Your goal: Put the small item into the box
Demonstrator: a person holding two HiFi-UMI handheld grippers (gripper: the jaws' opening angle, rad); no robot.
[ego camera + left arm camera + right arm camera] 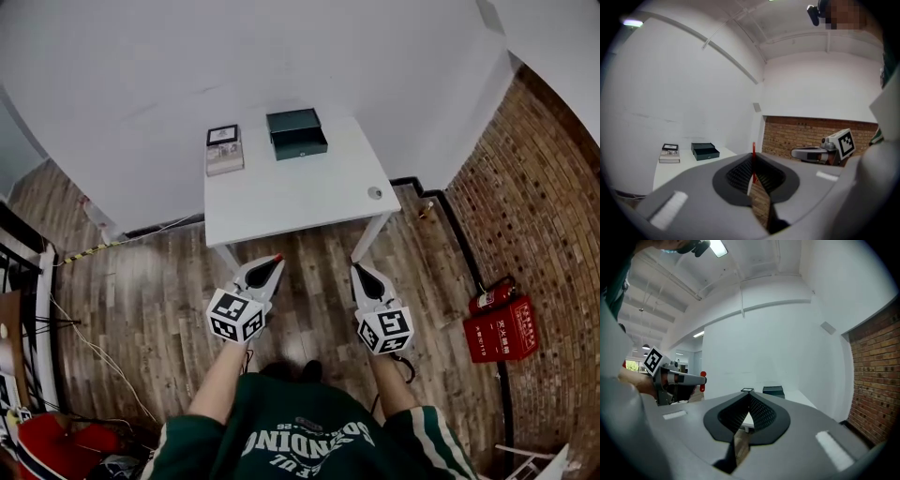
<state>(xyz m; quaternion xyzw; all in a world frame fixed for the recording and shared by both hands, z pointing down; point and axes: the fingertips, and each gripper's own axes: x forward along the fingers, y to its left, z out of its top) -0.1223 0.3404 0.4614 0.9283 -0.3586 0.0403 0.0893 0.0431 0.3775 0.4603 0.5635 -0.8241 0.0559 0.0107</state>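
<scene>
Far from both grippers, a dark green box [296,134] stands open at the back of a white table [291,202]. A small round grey item [375,192] lies near the table's right edge. My left gripper [275,259] and right gripper [357,269] hang side by side over the wooden floor, in front of the table, both shut and empty. In the left gripper view the shut jaws [753,154] point toward the table, with the box [705,151] far left. In the right gripper view the shut jaws [748,394] aim at the table's end, the box [773,390] just beyond them.
A pale stack with a black framed card on top [224,150] sits left of the box. Red fire extinguishers and their red case [502,323] stand against the brick wall [534,187] at right. Cables [84,342] trail over the floor at left. A white wall rises behind the table.
</scene>
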